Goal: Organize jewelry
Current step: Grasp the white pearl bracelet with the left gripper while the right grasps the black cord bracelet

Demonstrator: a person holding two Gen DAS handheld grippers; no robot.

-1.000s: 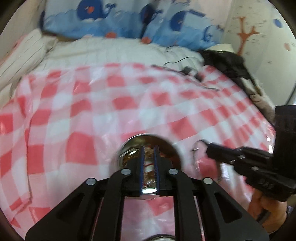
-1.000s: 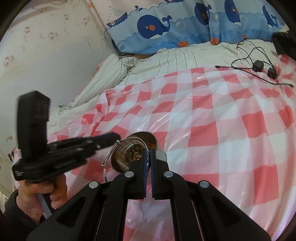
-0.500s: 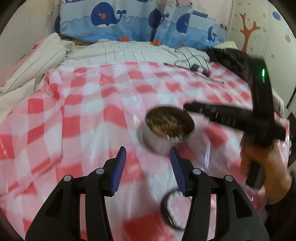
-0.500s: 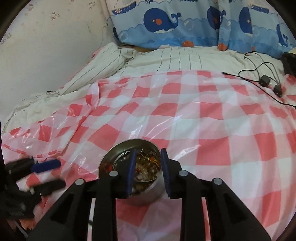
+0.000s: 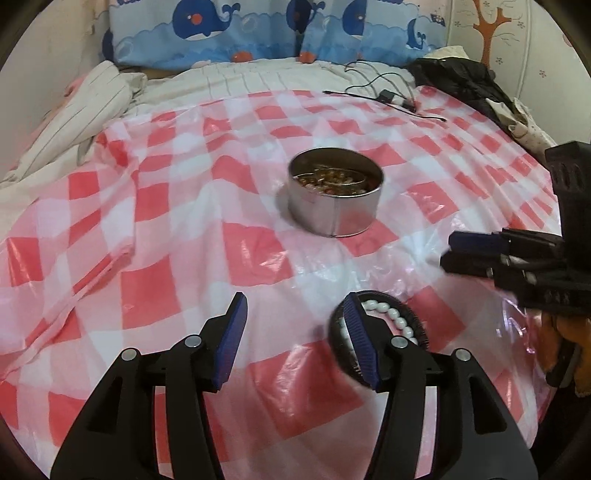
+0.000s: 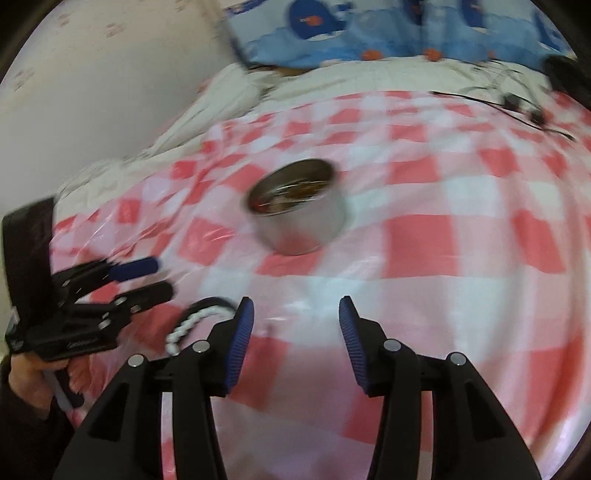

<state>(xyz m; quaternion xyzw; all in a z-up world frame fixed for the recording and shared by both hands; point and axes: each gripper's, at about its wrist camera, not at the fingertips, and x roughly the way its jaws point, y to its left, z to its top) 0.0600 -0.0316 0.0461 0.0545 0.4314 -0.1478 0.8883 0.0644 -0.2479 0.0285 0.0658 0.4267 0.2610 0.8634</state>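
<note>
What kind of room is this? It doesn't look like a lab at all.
Most likely a bedroom at home, perhaps a child's. The work surface is a bed with a red-checked plastic sheet spread over striped bedding, whale-print pillows lie at its head, and the wall has a tree sticker.

Both views are taken from the wrists, angled down over a checked cloth [image 5: 177,229] toward the pillows at the top of each frame. A metal tin [image 5: 334,195] is seen near the centre of both. Each gripper is caught at the other frame's edge.
</note>
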